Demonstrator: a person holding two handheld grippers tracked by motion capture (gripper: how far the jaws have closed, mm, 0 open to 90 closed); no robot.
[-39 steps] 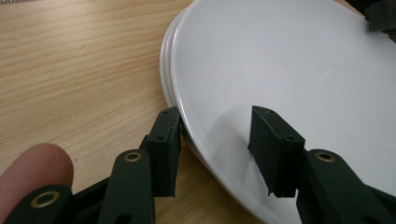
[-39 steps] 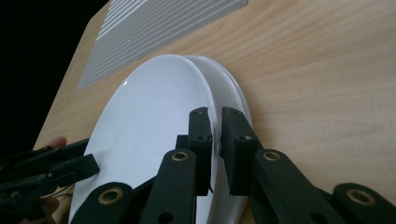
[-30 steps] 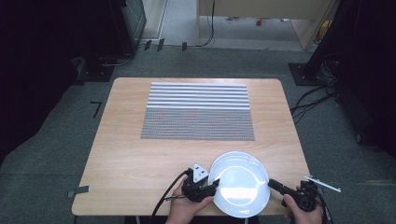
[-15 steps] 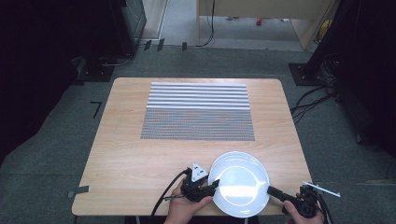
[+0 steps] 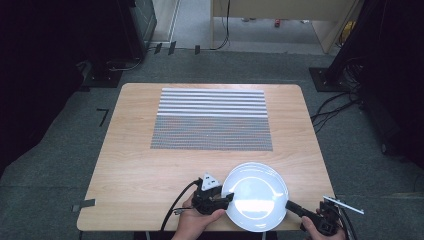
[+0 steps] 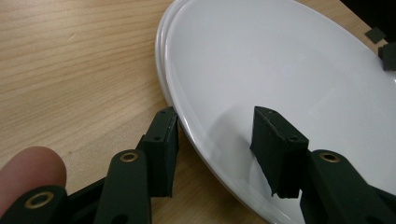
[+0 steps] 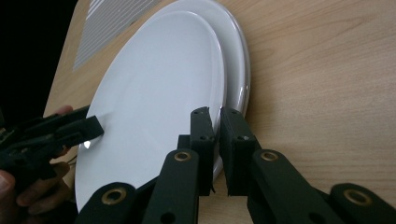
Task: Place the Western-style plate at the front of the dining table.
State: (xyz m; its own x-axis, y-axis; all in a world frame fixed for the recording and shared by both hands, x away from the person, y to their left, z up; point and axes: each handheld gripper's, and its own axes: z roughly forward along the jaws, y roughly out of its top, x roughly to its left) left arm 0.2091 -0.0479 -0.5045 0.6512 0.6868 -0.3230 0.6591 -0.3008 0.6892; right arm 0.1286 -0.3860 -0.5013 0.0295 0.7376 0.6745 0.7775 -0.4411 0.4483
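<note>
Two white plates lie stacked near the table's front edge, the top plate (image 5: 255, 195) (image 6: 280, 60) (image 7: 154, 93) sitting slightly off the lower plate (image 7: 236, 51) (image 6: 161, 56). My left gripper (image 5: 227, 198) (image 6: 217, 116) is at the stack's left rim. It is open, one jaw outside the rim and the other over the top plate's face. My right gripper (image 5: 289, 204) (image 7: 215, 113) is at the right rim. Its jaws have just been closing and now pinch the top plate's thin edge. The left gripper (image 7: 88, 128) also appears across the plate in the right gripper view.
A grey striped placemat (image 5: 212, 120) covers the far middle of the wooden table (image 5: 135, 170). Cables trail from both grippers off the front edge. Dark equipment and floor cables surround the table.
The right hand has shifted slightly at the plate's right rim. The left gripper and the plates stay where they were.
</note>
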